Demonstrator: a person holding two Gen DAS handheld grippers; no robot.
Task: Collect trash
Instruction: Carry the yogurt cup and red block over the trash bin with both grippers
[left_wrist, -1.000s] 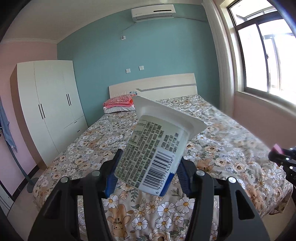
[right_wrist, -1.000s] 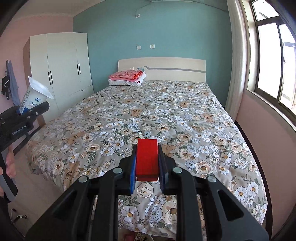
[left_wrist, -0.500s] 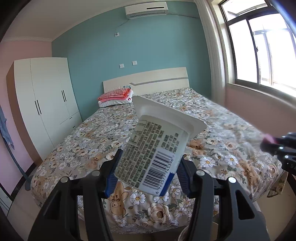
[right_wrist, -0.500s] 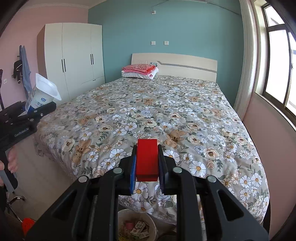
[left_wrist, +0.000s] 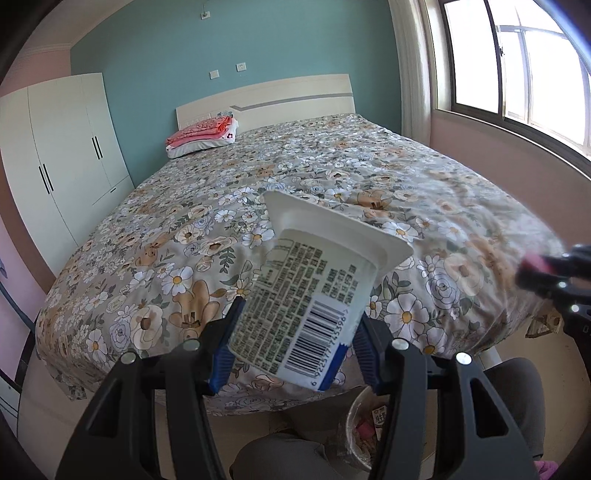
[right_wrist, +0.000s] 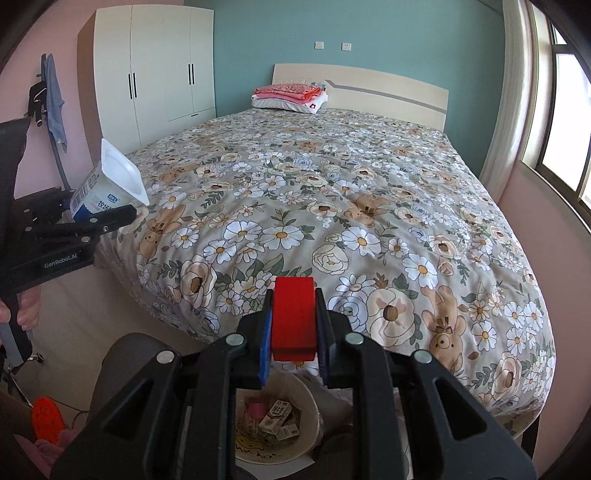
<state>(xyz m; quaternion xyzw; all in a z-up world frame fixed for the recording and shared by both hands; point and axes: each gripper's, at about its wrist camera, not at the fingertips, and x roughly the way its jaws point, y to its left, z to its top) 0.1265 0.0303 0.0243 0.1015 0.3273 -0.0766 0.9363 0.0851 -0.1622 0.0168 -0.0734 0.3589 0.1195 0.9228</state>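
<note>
My left gripper (left_wrist: 295, 343) is shut on a white yoghurt cup (left_wrist: 314, 295) with a barcode label, held tilted above the foot of the bed. The cup also shows in the right wrist view (right_wrist: 107, 188) at the left, in the left gripper (right_wrist: 92, 221). My right gripper (right_wrist: 293, 325) is shut on a red block (right_wrist: 294, 317), held above a round trash bin (right_wrist: 306, 446) that holds several small cartons. The bin's rim shows in the left wrist view (left_wrist: 354, 417) below the cup. The right gripper (left_wrist: 543, 273) shows blurred at the right edge there.
A bed with a floral cover (right_wrist: 332, 206) fills the middle; folded pink bedding (right_wrist: 291, 94) lies by the headboard. A white wardrobe (right_wrist: 155, 70) stands at the left, a window (left_wrist: 517, 62) at the right. The person's knees (right_wrist: 125, 373) are beside the bin.
Both grippers have moved back and tilted down from over the bed towards its foot. The trash bin has come into view below them. Both still hold their items.
</note>
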